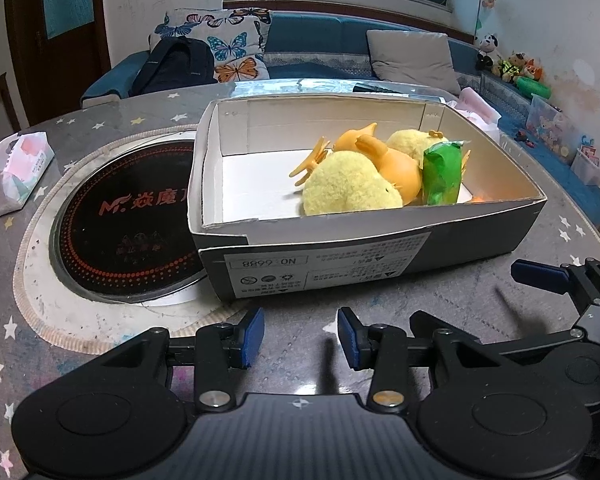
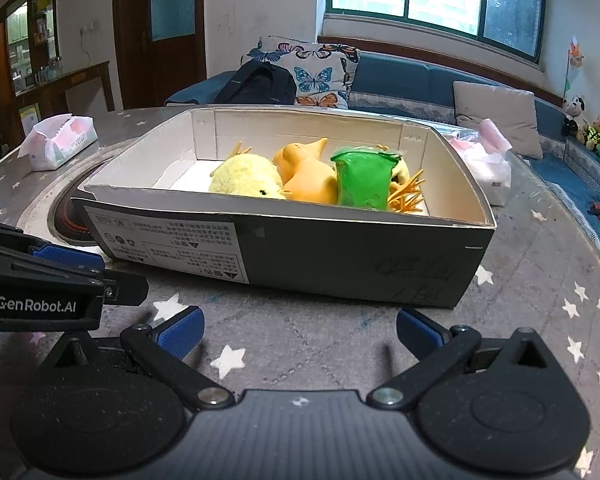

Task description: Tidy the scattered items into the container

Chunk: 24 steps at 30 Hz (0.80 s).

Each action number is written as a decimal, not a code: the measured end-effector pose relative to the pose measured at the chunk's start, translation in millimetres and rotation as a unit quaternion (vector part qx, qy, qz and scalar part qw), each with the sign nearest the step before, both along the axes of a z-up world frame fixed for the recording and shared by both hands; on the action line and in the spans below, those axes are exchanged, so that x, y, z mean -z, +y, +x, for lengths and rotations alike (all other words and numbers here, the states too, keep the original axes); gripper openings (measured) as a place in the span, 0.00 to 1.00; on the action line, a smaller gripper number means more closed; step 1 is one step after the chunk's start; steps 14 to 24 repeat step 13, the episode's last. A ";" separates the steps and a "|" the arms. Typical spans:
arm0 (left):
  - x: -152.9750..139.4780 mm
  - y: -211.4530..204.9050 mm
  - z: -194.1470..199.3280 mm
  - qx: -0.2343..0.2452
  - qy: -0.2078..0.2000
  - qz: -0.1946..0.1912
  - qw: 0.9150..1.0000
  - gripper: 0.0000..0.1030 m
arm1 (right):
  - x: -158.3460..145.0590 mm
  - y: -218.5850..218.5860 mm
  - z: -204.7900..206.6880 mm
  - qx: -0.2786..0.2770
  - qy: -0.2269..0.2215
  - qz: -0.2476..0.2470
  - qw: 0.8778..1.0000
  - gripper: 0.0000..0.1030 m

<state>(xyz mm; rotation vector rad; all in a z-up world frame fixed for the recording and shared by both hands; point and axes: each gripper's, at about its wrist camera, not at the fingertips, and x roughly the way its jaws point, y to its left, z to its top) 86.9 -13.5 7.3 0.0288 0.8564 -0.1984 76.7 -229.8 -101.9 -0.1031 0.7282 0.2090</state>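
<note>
cardboard box [image 1: 380, 252] on the table, half over the induction hob [image 1: 128, 232], already holding plush chicks [image 1: 348, 188], rubber duck [image 1: 396, 168], green packet [image 1: 442, 172]. left gripper [image 1: 300, 336] part open, right gripper [image 2: 298, 334] wide, both empty. risks nudging the light box, spilling toys.

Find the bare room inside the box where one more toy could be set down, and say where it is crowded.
Free: the white floor of the box at its left end, bordered by the left wall and the fluffy yellow chick. Crowded: the right half, where the chick, orange rubber duck, green packet and second yellow chick press together.
</note>
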 end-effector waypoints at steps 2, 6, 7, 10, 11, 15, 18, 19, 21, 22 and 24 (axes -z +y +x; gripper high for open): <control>-0.5 -1.2 0.7 -0.001 -0.001 0.000 1.000 0.41 | -0.2 -0.6 0.8 0.000 0.000 0.000 1.000 1.00; -3.0 -3.9 3.2 -0.005 -0.004 0.000 1.000 0.39 | -0.5 -3.1 3.9 0.002 0.000 0.002 1.000 1.00; -3.7 -4.2 3.6 -0.008 -0.006 0.000 1.000 0.38 | -0.7 -3.8 4.6 0.003 0.000 0.003 1.000 1.00; -4.7 -2.3 5.5 -0.015 -0.008 -0.014 1.000 0.36 | -2.0 -6.4 6.0 0.005 -0.002 0.006 1.000 1.00; -5.6 -2.1 5.7 -0.017 -0.011 -0.014 1.000 0.36 | -2.3 -7.2 6.3 0.005 -0.003 0.007 1.000 1.00; -5.9 -3.4 5.8 -0.016 -0.016 -0.007 1.000 0.35 | -2.4 -8.3 6.9 0.006 -0.005 0.006 1.000 1.00; -5.9 -3.4 5.8 -0.016 -0.016 -0.007 1.000 0.35 | -2.4 -8.3 6.9 0.006 -0.005 0.006 1.000 1.00; -5.9 -3.4 5.8 -0.016 -0.016 -0.007 1.000 0.35 | -2.4 -8.3 6.9 0.006 -0.005 0.006 1.000 1.00; -5.9 -3.4 5.8 -0.016 -0.016 -0.007 1.000 0.35 | -2.4 -8.3 6.9 0.006 -0.005 0.006 1.000 1.00; -5.9 -3.4 5.8 -0.016 -0.016 -0.007 1.000 0.35 | -2.4 -8.3 6.9 0.006 -0.005 0.006 1.000 1.00; -5.9 -3.4 5.8 -0.016 -0.016 -0.007 1.000 0.35 | -2.4 -8.3 6.9 0.006 -0.005 0.006 1.000 1.00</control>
